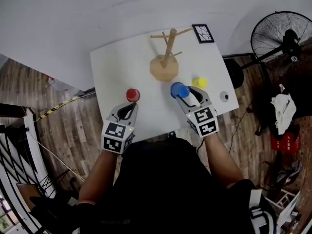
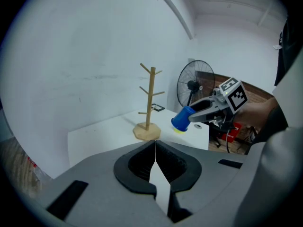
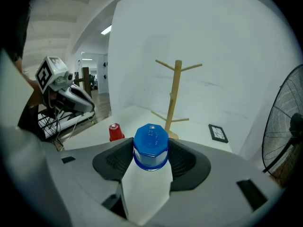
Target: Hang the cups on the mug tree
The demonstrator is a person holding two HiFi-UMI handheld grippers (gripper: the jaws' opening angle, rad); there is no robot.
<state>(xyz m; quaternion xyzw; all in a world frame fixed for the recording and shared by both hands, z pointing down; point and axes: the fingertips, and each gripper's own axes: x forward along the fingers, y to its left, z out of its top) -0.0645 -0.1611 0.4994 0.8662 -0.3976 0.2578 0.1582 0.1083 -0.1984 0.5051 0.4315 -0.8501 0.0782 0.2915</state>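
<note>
The wooden mug tree [image 1: 166,57] stands at the back of the white table [image 1: 112,77] with bare pegs. My right gripper [image 1: 186,97] is shut on the blue cup [image 1: 179,90] and holds it bottom-forward above the table, in front of the tree. In the right gripper view the blue cup [image 3: 150,143] sits clamped between both jaws, with the tree [image 3: 175,98] behind it. A red cup [image 1: 132,95] stands upside down just ahead of my left gripper [image 1: 129,107], which is shut and empty. A yellow cup [image 1: 199,83] stands to the right of the blue one.
A small black-framed card [image 1: 203,33] lies at the table's back right corner, and a small round object [image 1: 224,96] near its right edge. A black floor fan [image 1: 282,35] stands to the right of the table. A white wall runs behind the table.
</note>
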